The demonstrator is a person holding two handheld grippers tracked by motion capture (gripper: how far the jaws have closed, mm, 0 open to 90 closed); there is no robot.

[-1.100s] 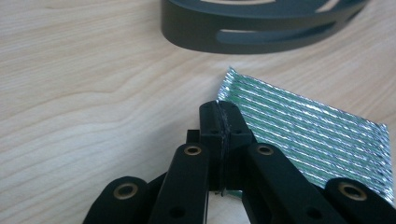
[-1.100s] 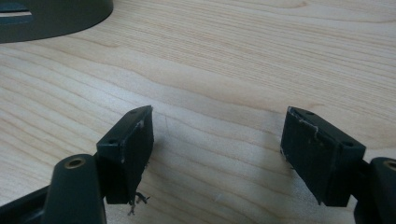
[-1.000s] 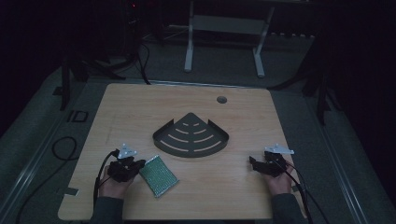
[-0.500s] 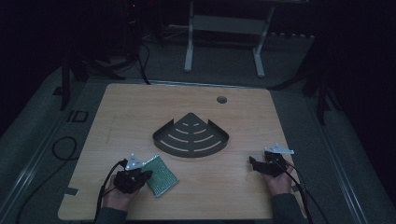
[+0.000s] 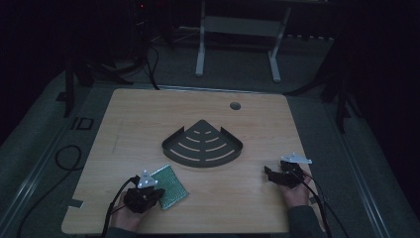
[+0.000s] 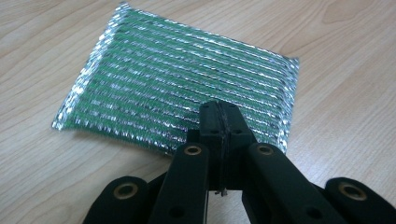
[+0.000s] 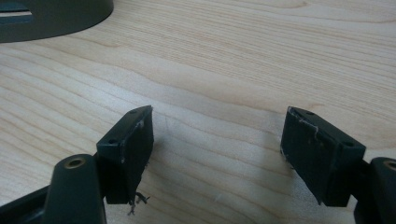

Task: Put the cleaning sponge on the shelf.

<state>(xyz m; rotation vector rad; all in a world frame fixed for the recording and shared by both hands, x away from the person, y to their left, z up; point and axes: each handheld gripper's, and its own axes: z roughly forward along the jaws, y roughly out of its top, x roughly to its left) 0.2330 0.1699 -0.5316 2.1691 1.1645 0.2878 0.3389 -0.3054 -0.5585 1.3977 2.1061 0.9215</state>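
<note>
A flat green pad with silver glinting ribs (image 5: 172,186) lies on the wooden table (image 5: 148,124), near the front left. My left gripper (image 5: 154,195) sits at its near edge, jaws shut. In the left gripper view the pad (image 6: 177,79) spreads out flat ahead, and the closed gripper (image 6: 219,111) hovers over its near edge; I see nothing pinched between the jaws. My right gripper (image 5: 270,173) rests at the front right, open. In its own view the right gripper (image 7: 217,140) stands wide over bare wood with nothing in between.
A dark fan-shaped slotted corner tray (image 5: 203,147) sits at the table's centre; its rim (image 7: 56,16) shows at the top left of the right gripper view. A round cable hole (image 5: 235,106) lies at the back right. Stand legs and cables sit on the floor beyond.
My left gripper has slid right, from beside the pad's left side to its near edge. The pad and the right gripper have stayed in place.
</note>
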